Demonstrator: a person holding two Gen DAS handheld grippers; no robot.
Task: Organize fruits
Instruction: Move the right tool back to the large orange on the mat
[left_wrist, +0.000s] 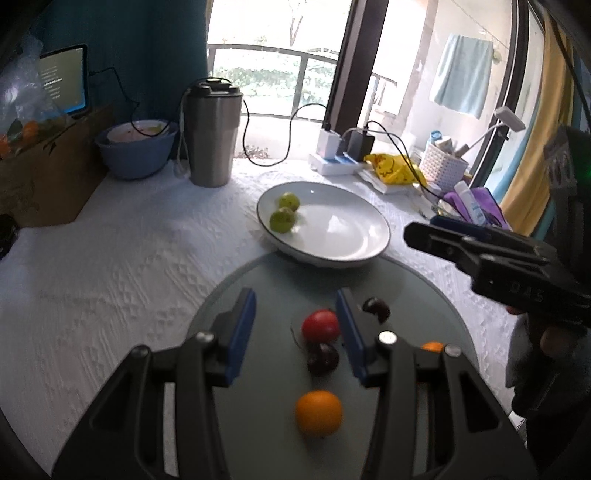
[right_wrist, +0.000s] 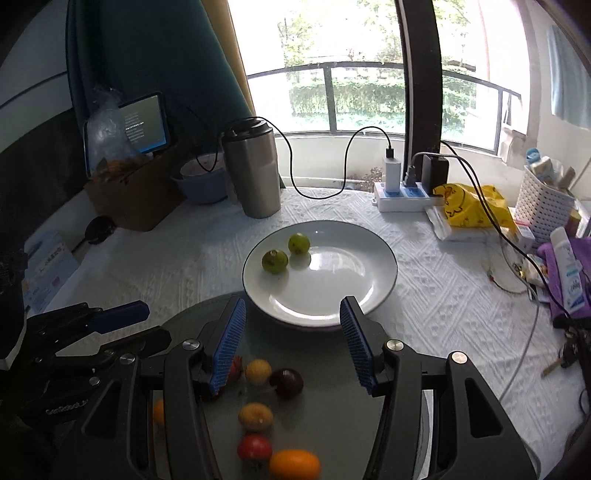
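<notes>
A grey round tray (left_wrist: 258, 280) (right_wrist: 325, 373) holds loose fruit: a red one (left_wrist: 320, 326), dark cherries (left_wrist: 323, 359) (left_wrist: 376, 308) and an orange one (left_wrist: 318, 412). My left gripper (left_wrist: 295, 317) hovers open over these, gripping nothing. The right wrist view adds two yellow fruits (right_wrist: 258, 372) (right_wrist: 255, 417) and a dark plum (right_wrist: 287, 383) on the tray. My right gripper (right_wrist: 291, 332) is open and empty above the tray's far edge. Just beyond stands a white plate (left_wrist: 343, 236) (right_wrist: 332, 280) with two green fruits (left_wrist: 282, 220) (right_wrist: 275, 261).
A steel tumbler (right_wrist: 255, 173), a blue bowl (left_wrist: 135, 153) and a cardboard box (left_wrist: 48, 177) line the back left. A power strip (right_wrist: 402, 197) with cables, a yellow bag (right_wrist: 469, 206), a white basket (right_wrist: 543, 206) and purple cloth (right_wrist: 569, 273) crowd the right.
</notes>
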